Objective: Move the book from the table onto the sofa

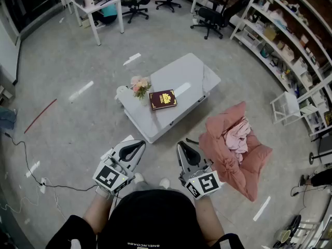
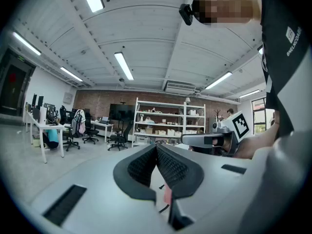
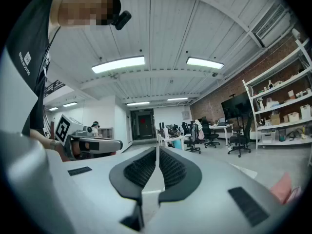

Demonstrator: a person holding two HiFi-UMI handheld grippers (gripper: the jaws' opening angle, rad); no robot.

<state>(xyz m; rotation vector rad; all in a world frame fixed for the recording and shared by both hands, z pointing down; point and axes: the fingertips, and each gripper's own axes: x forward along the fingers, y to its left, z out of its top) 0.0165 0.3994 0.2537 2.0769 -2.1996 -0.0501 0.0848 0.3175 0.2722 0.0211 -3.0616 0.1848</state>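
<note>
A dark red book [image 1: 163,99] lies flat near the front of a low white table [image 1: 194,71]. To the table's right, a pink sofa cushion heap [image 1: 228,152] sits on the floor; its edge also shows in the right gripper view as a pink sofa corner [image 3: 285,186]. My left gripper [image 1: 140,145] and right gripper [image 1: 181,146] are held level close to my body, well short of the table. In its own view the left gripper [image 2: 156,147] has its pads together with nothing between them, and so does the right gripper [image 3: 157,150].
A vase of pink flowers [image 1: 140,86] stands on the table just left of the book. Shelving [image 1: 290,40] and a white step stool [image 1: 287,107] line the right side. Office chairs [image 1: 210,18] and a desk [image 1: 98,7] stand at the back. A cable [image 1: 31,165] trails over the floor at left.
</note>
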